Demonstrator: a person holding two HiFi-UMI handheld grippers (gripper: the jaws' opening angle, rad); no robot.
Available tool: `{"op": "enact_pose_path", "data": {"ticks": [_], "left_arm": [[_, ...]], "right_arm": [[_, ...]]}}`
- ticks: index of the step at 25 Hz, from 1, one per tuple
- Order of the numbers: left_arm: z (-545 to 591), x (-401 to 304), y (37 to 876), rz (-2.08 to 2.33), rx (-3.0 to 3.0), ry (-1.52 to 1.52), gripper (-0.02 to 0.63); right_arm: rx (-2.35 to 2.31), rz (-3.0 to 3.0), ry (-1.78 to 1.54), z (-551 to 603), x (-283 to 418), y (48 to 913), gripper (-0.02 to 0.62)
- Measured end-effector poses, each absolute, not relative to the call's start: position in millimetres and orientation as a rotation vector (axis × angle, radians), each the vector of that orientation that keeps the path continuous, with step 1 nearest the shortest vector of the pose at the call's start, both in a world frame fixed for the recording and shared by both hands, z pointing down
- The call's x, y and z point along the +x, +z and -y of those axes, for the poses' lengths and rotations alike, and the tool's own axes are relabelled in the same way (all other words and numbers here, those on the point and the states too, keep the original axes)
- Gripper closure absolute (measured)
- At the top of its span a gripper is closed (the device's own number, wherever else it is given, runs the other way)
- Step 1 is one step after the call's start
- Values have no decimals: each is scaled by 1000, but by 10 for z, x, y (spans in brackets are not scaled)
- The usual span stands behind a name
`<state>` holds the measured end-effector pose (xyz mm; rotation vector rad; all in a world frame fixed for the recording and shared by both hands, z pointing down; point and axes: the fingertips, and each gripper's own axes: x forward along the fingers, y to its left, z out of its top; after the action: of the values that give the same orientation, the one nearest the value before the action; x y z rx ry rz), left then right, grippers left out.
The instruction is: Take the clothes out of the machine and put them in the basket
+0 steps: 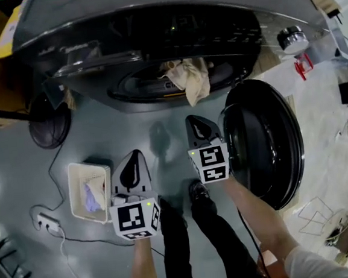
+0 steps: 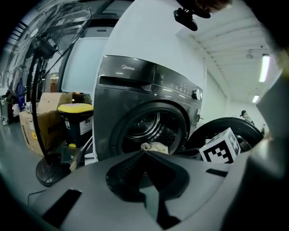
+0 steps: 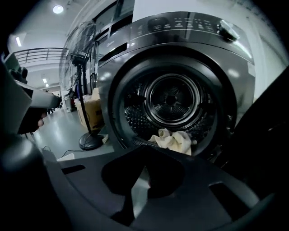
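Clothes sit in two spots: a lilac piece (image 1: pixel 93 197) lies in the basket (image 1: pixel 87 166) on the floor (image 1: pixel 100 129), at 9 o'clock from your left gripper (image 1: pixel 136 154), its fingers closed on nothing. At 12 o'clock a cream cloth (image 1: pixel 192 79) drapes over the mouth of the machine (image 1: pixel 152 22), within easy reach. Your right gripper (image 1: pixel 192 120), fingers also closed and empty, points at it; the door (image 1: pixel 265 139) stands wide at 3 o'clock, clearing access.

The drum mouth (image 3: pixel 174 97) gapes open, cream cloth (image 3: pixel 175 140) across its lip.
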<state>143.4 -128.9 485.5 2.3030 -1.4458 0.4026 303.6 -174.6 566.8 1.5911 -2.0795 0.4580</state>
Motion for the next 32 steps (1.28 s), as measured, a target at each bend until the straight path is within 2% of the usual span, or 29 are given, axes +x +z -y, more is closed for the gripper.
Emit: {"op": "enact_pose_path", "data": {"ticks": [4, 9, 10, 11, 13, 17, 19, 23, 32], "left_arm": [[1431, 1846, 4846, 1364, 2362, 401, 588], [1549, 2027, 4855, 1335, 2364, 389, 588], [1565, 2027, 4868, 1334, 2368, 388, 588], [1569, 2024, 4888, 1332, 2372, 393, 588], [1560, 2008, 4940, 1328, 2375, 407, 588], [1536, 1966, 5026, 1316, 2368, 410, 588], [1532, 1932, 5068, 1314, 2368, 423, 588], [1560, 1807, 5207, 1331, 2373, 439, 588], [1667, 1617, 5594, 1356, 2399, 411, 588]], "right_arm": [[1692, 2022, 498, 1843, 3373, 5682, 571], [1744, 2017, 515, 2103, 3566, 5698, 564], [1746, 2030, 520, 2160, 3564, 5700, 526], [1744, 2048, 525, 2209, 3552, 5710, 422], [1739, 2074, 529, 2290, 3523, 5751, 257], [1778, 2037, 537, 2426, 3583, 5889, 176], [1817, 2000, 552, 2539, 3658, 5985, 115], [1836, 1960, 565, 2847, 3748, 6221, 84], [1829, 1881, 547, 3316, 3863, 6846, 71]]}}
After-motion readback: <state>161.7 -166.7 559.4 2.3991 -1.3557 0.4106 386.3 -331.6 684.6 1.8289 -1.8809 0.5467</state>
